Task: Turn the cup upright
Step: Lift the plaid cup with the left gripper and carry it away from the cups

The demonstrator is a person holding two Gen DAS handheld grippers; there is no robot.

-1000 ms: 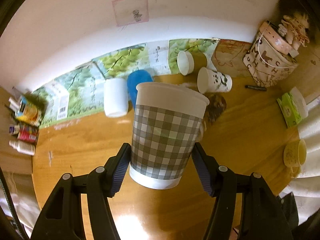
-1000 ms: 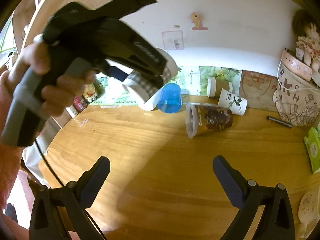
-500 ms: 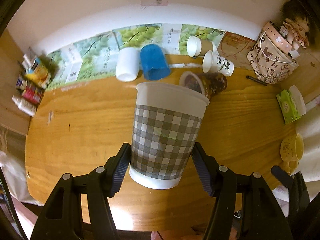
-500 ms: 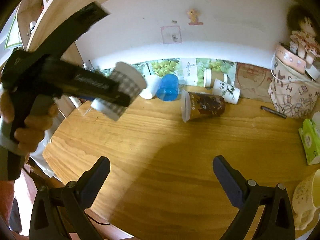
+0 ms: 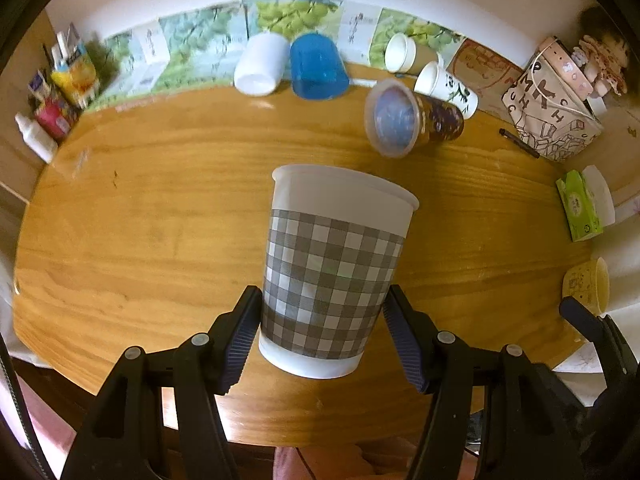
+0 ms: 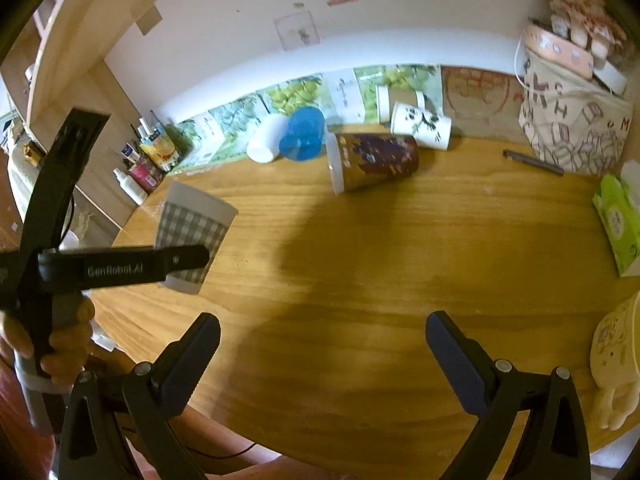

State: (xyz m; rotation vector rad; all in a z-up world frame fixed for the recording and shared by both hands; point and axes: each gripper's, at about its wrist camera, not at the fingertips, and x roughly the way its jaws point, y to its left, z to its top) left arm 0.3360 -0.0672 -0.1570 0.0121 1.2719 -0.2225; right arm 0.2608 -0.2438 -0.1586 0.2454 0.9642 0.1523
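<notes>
Our left tool [image 5: 322,332] holds the checked cup [image 5: 332,272] by its lower body, above the counter [image 5: 160,220]. Its long axis stands almost vertical, mouth up, so we judge only lowering is left. Our right tool [image 6: 322,354] hangs wide and empty, well apart.

The left tool [image 5: 322,334] clamps a grey-checked paper cup [image 5: 334,268] near its base, rim up and tilted slightly. It hangs above the wooden counter [image 5: 160,220]. Beyond the cup lies a brown cup [image 5: 416,120] on its side, mouth toward the camera.
</notes>
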